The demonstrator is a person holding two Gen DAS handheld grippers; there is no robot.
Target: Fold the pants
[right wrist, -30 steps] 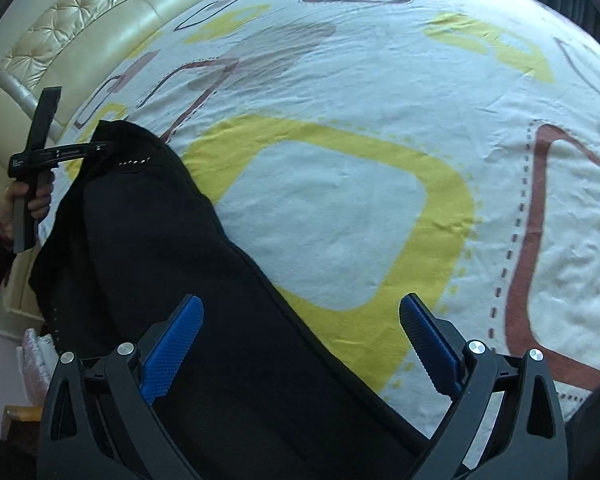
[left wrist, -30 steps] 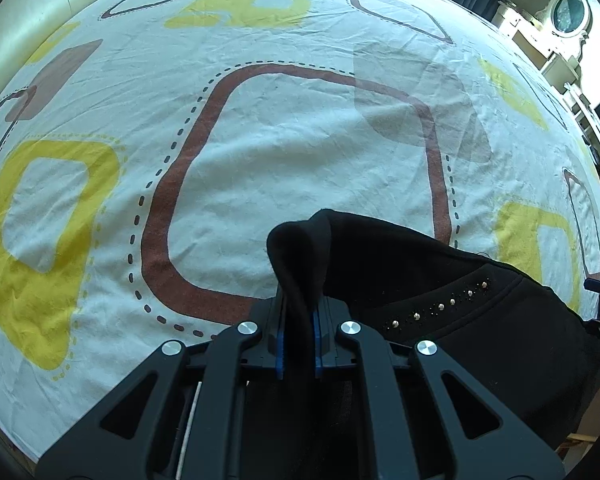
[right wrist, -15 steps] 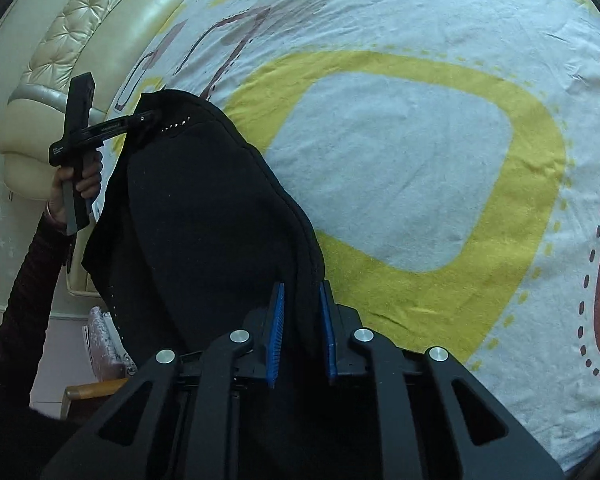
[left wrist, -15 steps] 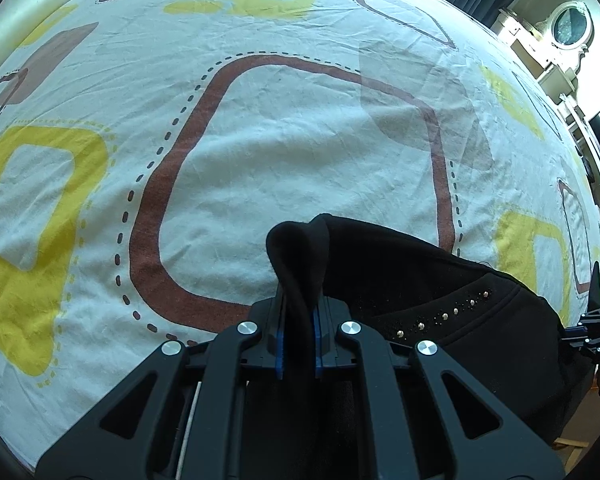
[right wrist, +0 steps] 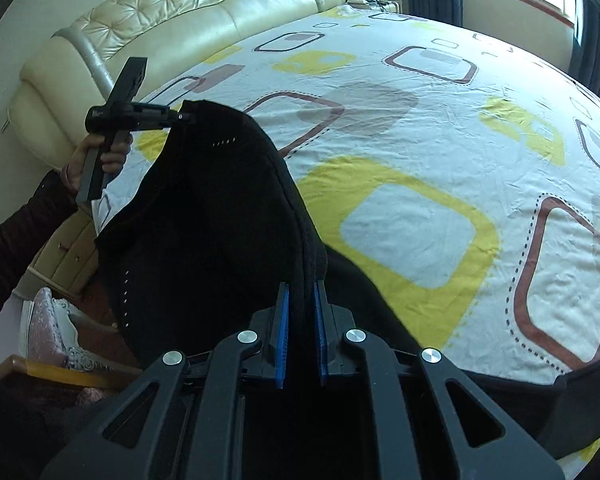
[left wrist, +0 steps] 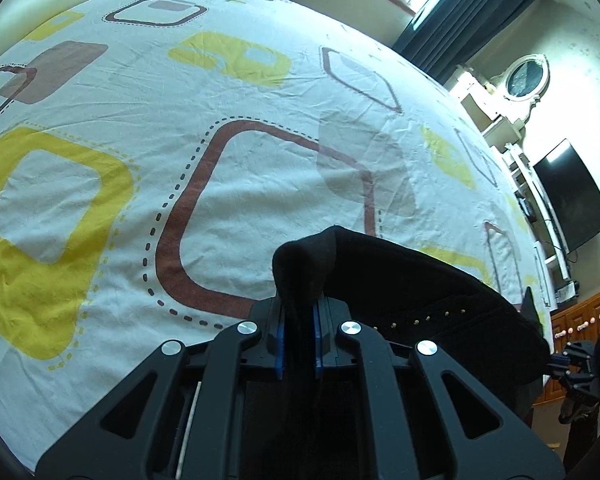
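The black pants (left wrist: 420, 288) with a row of small studs hang stretched between both grippers above the patterned bed sheet (left wrist: 260, 180). My left gripper (left wrist: 299, 312) is shut on a bunched corner of the fabric. In the right wrist view the pants (right wrist: 204, 220) run from my right gripper (right wrist: 302, 292), whose jaws are closing on a fabric edge between the blue pads, up to the left gripper (right wrist: 180, 116), held by a hand (right wrist: 100, 156) in a dark sleeve. The right gripper (left wrist: 580, 360) also shows at the far right of the left wrist view.
A cream tufted headboard (right wrist: 180, 12) curves along the bed's left side. Past the far edge stand a white dresser with an oval mirror (left wrist: 526, 76) and a wall TV (left wrist: 572, 196). Shoes (right wrist: 56, 332) lie on the floor beside the bed.
My right gripper went from wide open over the pants to clamped on a fabric edge. Both grippers rose and tilted up, lifting the pants off the sheet.
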